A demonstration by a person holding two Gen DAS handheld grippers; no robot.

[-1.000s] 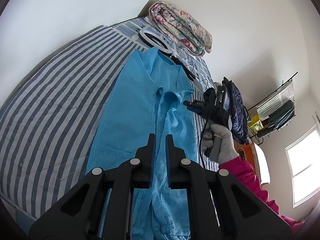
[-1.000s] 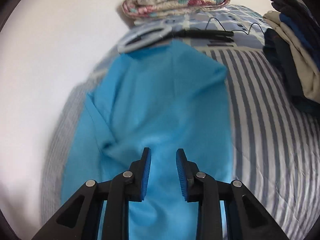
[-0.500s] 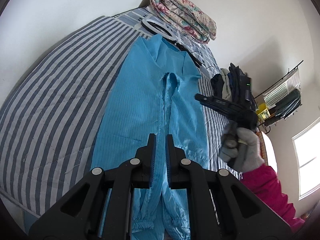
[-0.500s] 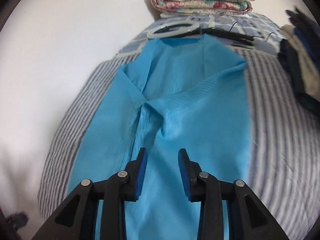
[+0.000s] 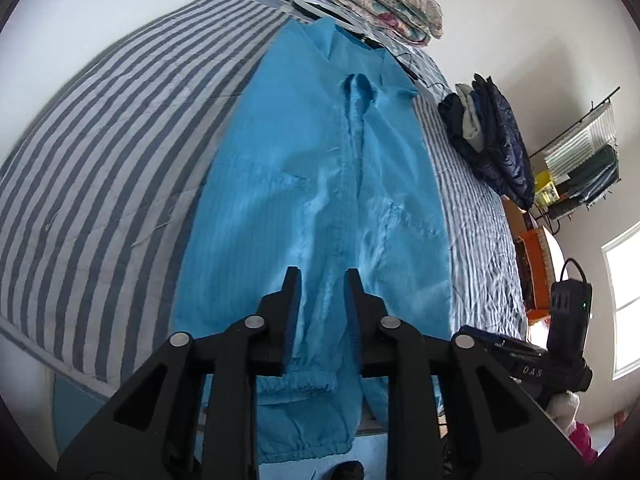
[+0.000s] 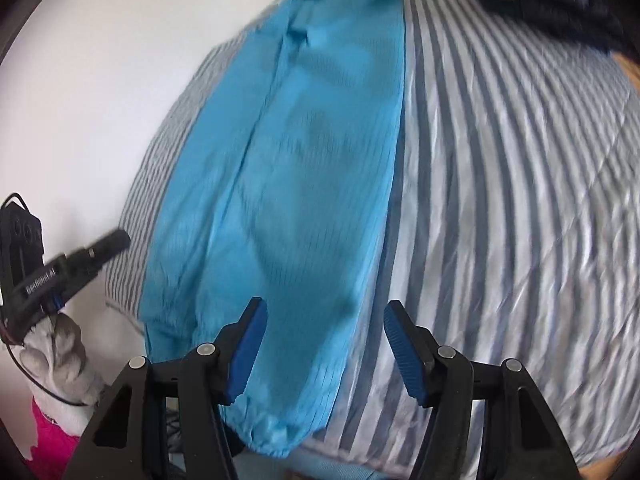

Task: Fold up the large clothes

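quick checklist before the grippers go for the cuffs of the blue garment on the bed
1. Blue garment spread lengthwise on the striped bedding: ok.
2. Cuffed ends hanging over the near bed edge, within view: ok.
3. Left gripper jaws opening, nothing clamped between them: ok.
4. Right gripper jaws opening, over the right cuff, pads not pressing cloth: ok.
5. Garment lying smooth: not ok, wrinkles run along the centre seam.
6. Pile of dark clothes clear of the garment: ok, striped bedding shows between them.
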